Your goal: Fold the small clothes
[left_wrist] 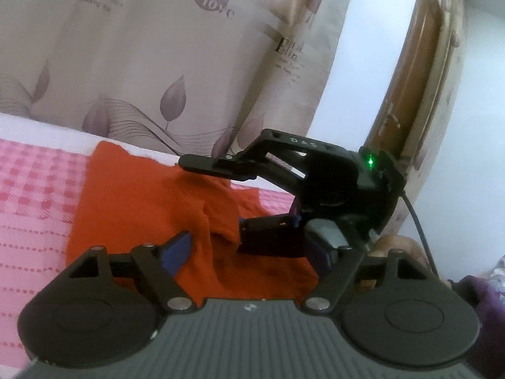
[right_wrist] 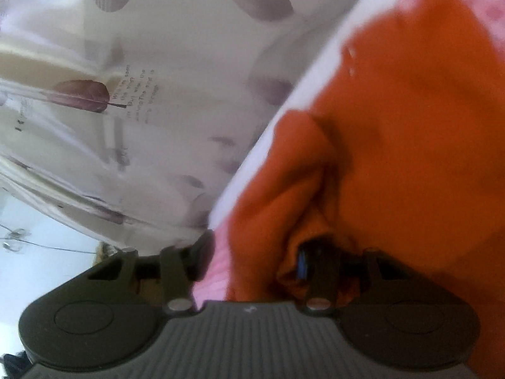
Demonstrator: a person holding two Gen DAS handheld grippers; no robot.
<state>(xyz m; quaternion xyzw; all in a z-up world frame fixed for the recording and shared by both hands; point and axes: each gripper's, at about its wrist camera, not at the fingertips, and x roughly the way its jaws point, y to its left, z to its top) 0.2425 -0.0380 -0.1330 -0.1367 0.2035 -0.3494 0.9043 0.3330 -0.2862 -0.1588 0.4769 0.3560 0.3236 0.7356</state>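
Observation:
An orange-red small garment (left_wrist: 132,199) lies on the pink checked bedspread (left_wrist: 34,195). My left gripper (left_wrist: 249,246) is open, its blue-padded fingers (left_wrist: 176,252) spread wide over the garment's near part. My right gripper shows in the left wrist view (left_wrist: 227,202) coming in from the right, turned on its side, open around a raised fold of the cloth. In the right wrist view the garment (right_wrist: 404,145) fills the right side, and folds of it bunch between my right gripper's (right_wrist: 258,249) spread fingers (right_wrist: 318,262).
A curtain (left_wrist: 151,53) with leaf prints and text hangs behind the bed. A white bed edge (left_wrist: 38,126) runs along the far side. A wooden door (left_wrist: 413,72) stands at the right. A cable (left_wrist: 419,230) trails from the right gripper.

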